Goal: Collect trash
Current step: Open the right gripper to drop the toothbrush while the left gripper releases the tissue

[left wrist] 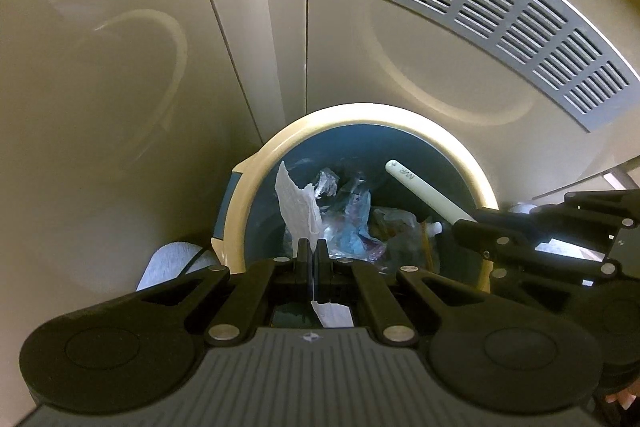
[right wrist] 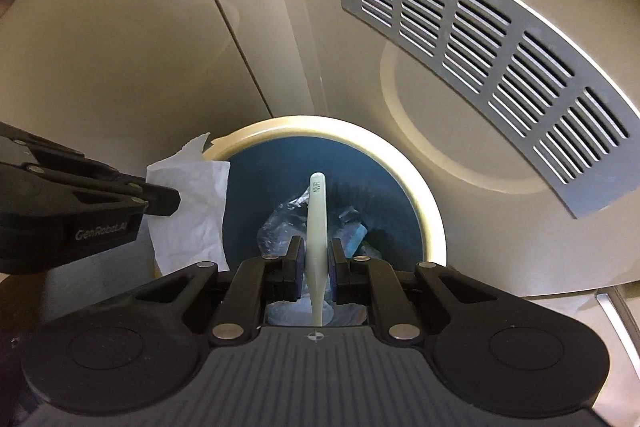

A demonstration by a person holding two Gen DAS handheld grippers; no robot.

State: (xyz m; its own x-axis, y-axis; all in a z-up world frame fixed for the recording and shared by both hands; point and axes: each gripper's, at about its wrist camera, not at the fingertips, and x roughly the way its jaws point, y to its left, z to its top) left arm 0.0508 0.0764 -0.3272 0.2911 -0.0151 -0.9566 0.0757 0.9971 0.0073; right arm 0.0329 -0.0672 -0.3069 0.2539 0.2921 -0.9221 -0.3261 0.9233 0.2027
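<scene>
Both grippers are positioned over the open mouth of the waste bin (left wrist: 362, 115), pointing steeply down into it

Left gripper (left wrist: 311, 251): fingers fully closed, pinching a sheet of white tissue paper (left wrist: 298, 207). The sheet stands up beyond the fingertips and a short tail hangs behind them, towards the gripper body. In the right wrist view the tissue (right wrist: 192, 211) lies ahead of the left fingertips, draped across the near left part of the bin's cream rim. Judgement: the pinch is taken mid-sheet because limp paper offers no firm edge; a release here may leave it hung on the rim rather than inside

Right gripper (right wrist: 316, 259): fingers nearly closed, the blue pads clamped on a slim cream tube (right wrist: 317, 227) bearing printed letters. The tube runs straight ahead between the fingers, its rounded end beyond the fingertips and well over the blue interior of the bin. Judgement: gripping it near the rear end keeps the long part aimed into the opening so it can drop clear

Bin contents: clear plastic wrapping (left wrist: 352, 223) and other crumpled waste lie below the fingertips of both grippers

The bin stands against beige cabinet panels (left wrist: 120, 67); a grey vent grille (left wrist: 512, 23) sits beyond and right of the fingers

Status: both items are carried to the bin, neither yet released
</scene>
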